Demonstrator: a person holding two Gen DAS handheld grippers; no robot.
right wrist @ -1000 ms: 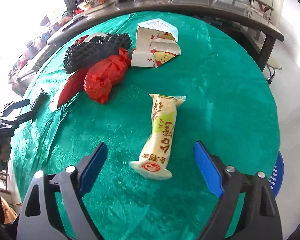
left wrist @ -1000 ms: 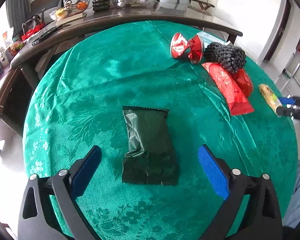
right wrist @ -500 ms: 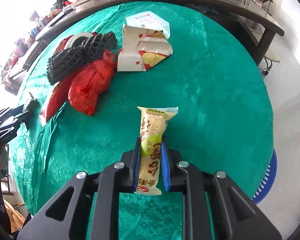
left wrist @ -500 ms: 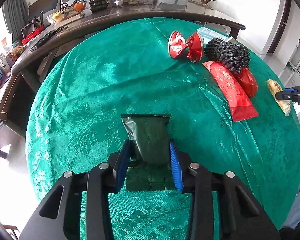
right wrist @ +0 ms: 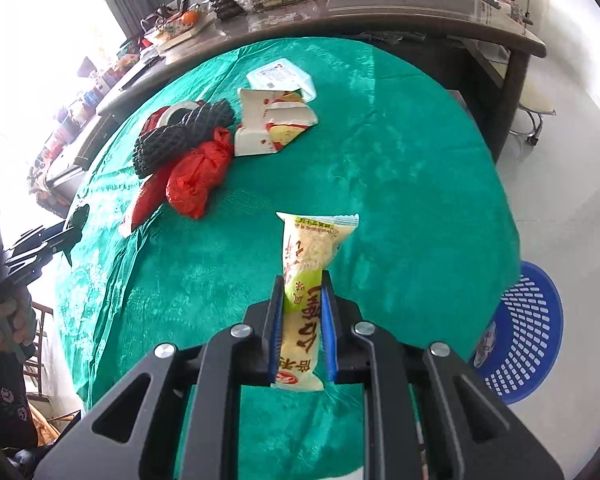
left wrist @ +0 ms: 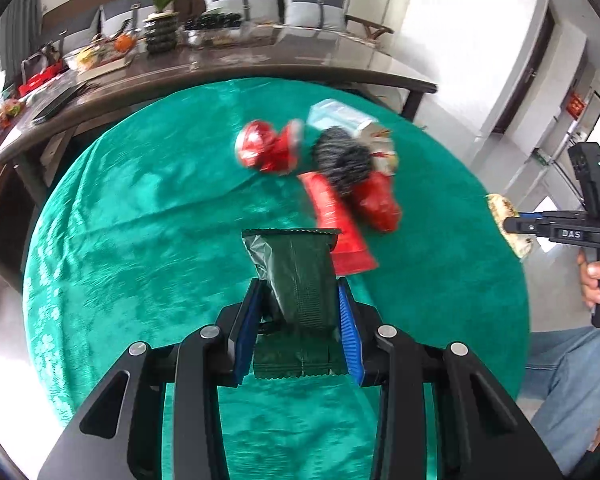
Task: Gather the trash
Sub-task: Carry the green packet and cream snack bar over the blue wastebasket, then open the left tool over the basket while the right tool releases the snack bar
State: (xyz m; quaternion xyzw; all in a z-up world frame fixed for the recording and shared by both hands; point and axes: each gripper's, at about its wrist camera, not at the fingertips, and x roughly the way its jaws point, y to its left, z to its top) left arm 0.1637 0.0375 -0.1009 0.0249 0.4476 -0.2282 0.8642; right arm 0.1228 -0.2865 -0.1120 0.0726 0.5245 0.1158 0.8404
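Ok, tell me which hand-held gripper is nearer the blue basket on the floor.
Right. The right hand-held gripper, shut on the yellow snack packet, is at the table edge beside the blue basket. The left hand-held gripper, holding the dark green packet, is across the table.

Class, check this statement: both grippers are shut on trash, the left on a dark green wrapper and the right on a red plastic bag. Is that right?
Not quite. The right gripper is shut on a yellow snack packet, not the red plastic bag, which lies on the green tablecloth; the right wrist view shows it. The left gripper is indeed shut on the dark green wrapper.
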